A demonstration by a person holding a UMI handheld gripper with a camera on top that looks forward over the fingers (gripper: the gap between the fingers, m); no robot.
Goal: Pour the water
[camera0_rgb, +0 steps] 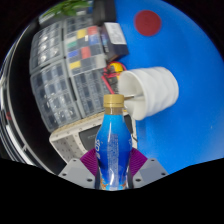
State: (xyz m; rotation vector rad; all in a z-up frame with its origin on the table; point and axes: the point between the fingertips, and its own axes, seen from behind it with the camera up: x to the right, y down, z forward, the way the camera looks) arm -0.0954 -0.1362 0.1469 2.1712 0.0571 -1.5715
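Blue table (185, 55) with red dot (148, 22); clear drawer organizer (55, 70) behind.

Nothing here can be read outright. The blue bottle (113, 148), held between the gripper's fingers (113, 172), wears a label with pale marks too small to make out. At about ten o'clock from it, the clear organizer box (62, 60) carries coloured stickers, likewise illegible.

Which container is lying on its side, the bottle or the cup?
The white cup lies tipped beyond the fingers; the blue bottle stands upright in the gripper.
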